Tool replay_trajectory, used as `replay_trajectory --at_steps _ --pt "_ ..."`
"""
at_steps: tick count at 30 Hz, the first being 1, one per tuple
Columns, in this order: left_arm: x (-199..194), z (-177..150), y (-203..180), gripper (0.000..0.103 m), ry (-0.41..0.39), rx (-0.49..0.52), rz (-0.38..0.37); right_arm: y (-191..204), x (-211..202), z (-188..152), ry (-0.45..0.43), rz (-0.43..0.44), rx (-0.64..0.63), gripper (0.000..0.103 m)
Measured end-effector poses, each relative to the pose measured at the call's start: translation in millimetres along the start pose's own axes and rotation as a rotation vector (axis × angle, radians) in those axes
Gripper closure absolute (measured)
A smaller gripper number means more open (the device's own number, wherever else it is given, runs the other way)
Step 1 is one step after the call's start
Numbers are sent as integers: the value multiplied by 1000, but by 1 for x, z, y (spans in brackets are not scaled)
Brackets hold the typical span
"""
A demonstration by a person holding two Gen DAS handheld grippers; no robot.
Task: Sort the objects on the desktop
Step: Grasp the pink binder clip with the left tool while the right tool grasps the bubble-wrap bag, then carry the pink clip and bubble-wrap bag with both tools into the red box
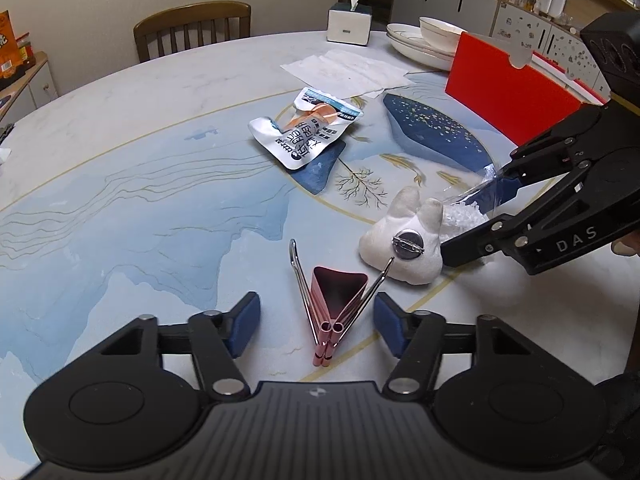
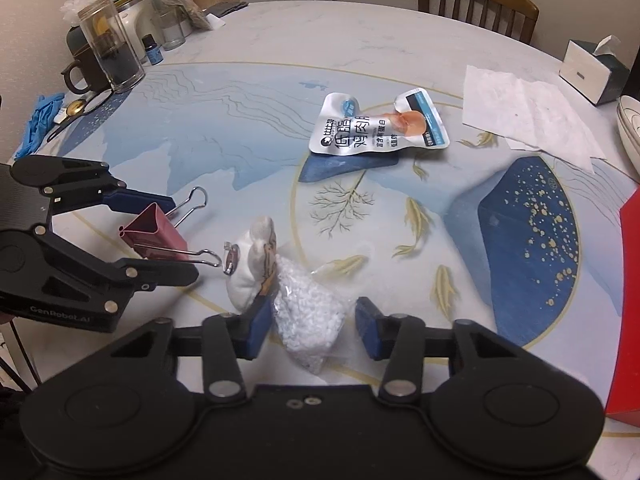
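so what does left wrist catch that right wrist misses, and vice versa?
Only left wrist: the stacked white plates and bowl in full, and the cabinets behind them.

Only right wrist: the glass jar, brown mug, blue gloves and small blue bottle at the table's far left.

Both: the pink binder clip between the open left tool, the bag of white pellets between the open right tool, the white plush toy, the snack pouch, the tissue box and the red box.

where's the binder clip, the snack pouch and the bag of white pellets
binder clip (image 1: 338, 294): left wrist view, on its pink body
snack pouch (image 2: 376, 130): right wrist view, on its printed front
bag of white pellets (image 2: 310, 312): right wrist view, on its pellet-filled middle
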State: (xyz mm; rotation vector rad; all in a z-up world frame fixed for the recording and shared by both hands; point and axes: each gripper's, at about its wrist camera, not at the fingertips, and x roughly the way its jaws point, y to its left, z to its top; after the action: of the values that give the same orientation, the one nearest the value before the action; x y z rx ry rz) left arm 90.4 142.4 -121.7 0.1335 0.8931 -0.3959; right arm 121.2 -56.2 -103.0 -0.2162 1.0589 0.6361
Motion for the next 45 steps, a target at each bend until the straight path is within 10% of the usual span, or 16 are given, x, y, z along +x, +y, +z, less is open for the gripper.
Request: replay_trajectory --at_steps 10,45 --pt "-1 1 -5 67 7 2 -3 -1 -4 -2 -9 24 9 76" --pt "-23 31 -48 75 -51 -72 -19 -52 -84 -34 -118 33 138 78"
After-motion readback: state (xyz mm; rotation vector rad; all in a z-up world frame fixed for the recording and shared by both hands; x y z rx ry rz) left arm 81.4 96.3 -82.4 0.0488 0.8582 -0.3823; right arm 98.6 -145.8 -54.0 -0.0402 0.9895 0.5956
